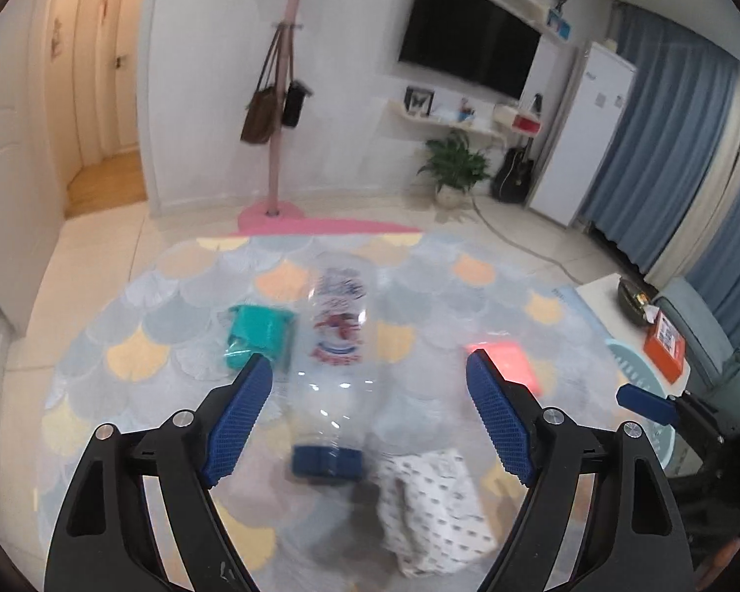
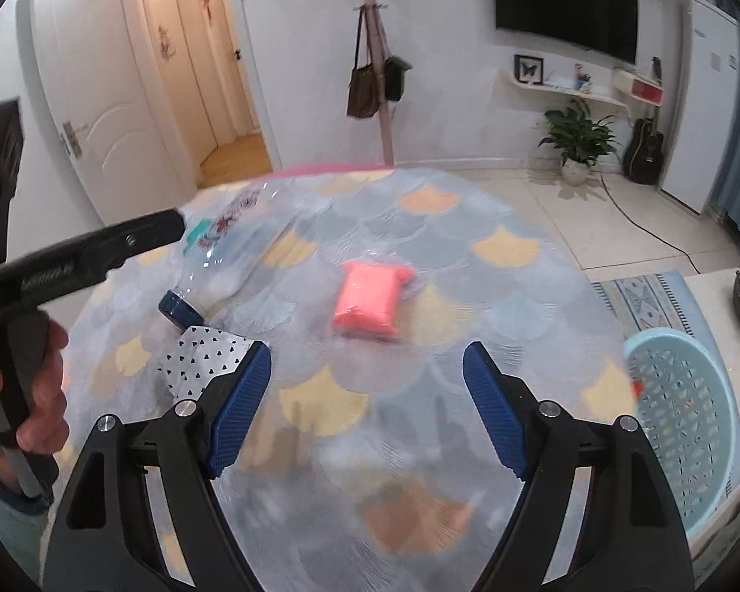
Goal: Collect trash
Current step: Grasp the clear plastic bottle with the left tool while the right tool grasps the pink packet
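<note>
On the scalloped rug (image 2: 419,227), bare pile spreads ahead of the right gripper (image 2: 367,404), whose jaws stand wide apart. The left gripper (image 1: 370,417) is also spread, empty. A clear bottle (image 1: 335,340) lies between 3 packets, its blue cap (image 1: 326,461) pointing toward the camera. The basket (image 2: 685,424) sits at the rug's right edge.

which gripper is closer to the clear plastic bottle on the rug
Left. The left gripper hangs open right over the clear plastic bottle, fingers either side. The right gripper is open off to its right, nearer the pink packet.
</note>
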